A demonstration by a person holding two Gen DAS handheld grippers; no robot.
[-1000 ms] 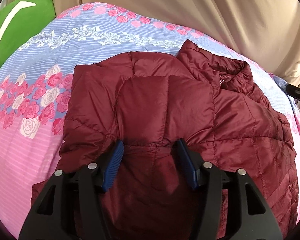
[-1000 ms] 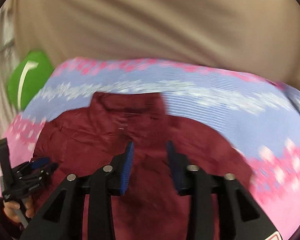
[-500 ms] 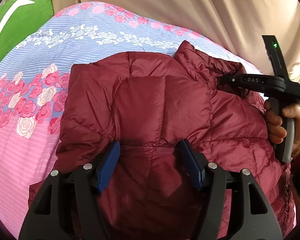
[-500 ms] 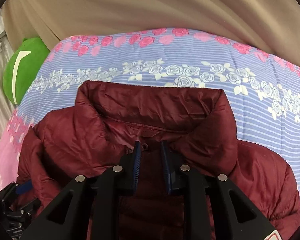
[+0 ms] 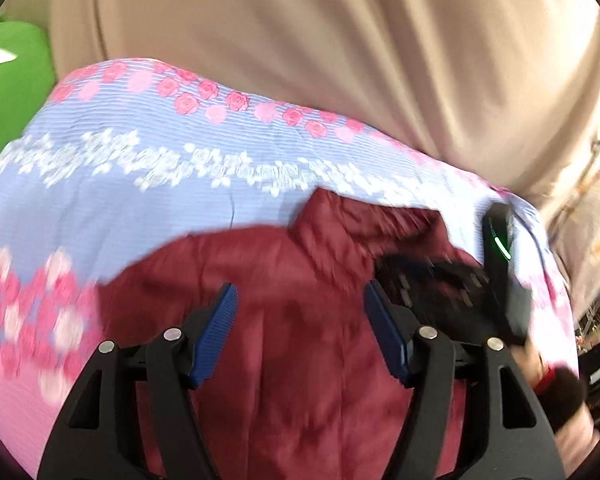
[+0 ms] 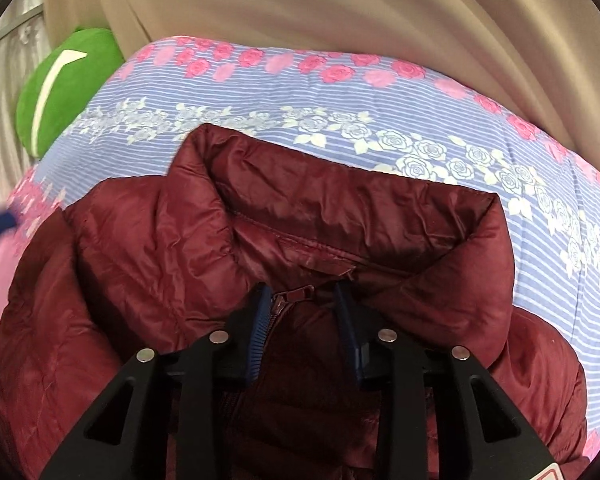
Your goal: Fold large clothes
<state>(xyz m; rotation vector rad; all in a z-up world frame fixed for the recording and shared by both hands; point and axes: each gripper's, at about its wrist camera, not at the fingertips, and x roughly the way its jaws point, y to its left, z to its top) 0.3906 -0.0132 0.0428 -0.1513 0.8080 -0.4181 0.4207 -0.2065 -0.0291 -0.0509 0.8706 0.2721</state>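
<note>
**Jacket partly folded, collar end still loose**

The bed (image 6: 420,120) carries the jacket (image 6: 140,260), bunched but not yet a compact fold. Its collar (image 6: 340,216) stands up. The right tool (image 6: 304,300) straddles the zipper top, jaws apart; the left tool (image 5: 300,300) hovers agape over the body.

You face a bed covered by a bedspread (image 6: 340,92) striped in pale blue and pink, with bands of pink and white roses. Behind the bedspread hangs a tan curtain (image 6: 340,4) in soft vertical folds, filling the whole upper background. At the bedspread's far left corner sits a green pillow (image 6: 60,84) with a white stripe. Beyond the bedspread's right edge, in your left wrist view, you glimpse blurred, brightly lit clutter (image 5: 596,320).
</note>
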